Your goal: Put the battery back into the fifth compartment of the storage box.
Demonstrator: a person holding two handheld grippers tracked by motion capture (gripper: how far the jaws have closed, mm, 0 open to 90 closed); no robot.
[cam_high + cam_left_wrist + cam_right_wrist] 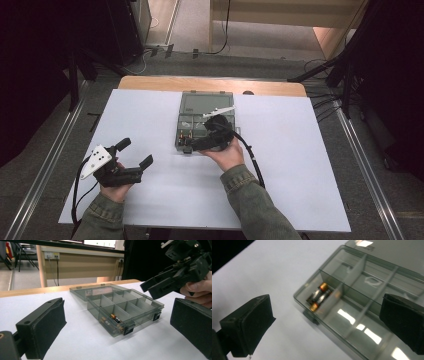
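High view sets the box [206, 121] mid-desk [150, 115], lid open; right tool [192, 145] spread above its near edge; left tool [135, 152] spread, well apart; right gripper view reveals batteries [319, 296] in a corner compartment.

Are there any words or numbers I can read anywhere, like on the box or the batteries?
None can be read.
The batteries in the corner compartment of the clear box: black and copper-coloured wrap, any print too blurred to read.
Box lid: a faint dark mark near a bright reflection in the right gripper view, too blurred to read.
Screen strip at the top of the left gripper view: bright, nothing readable.
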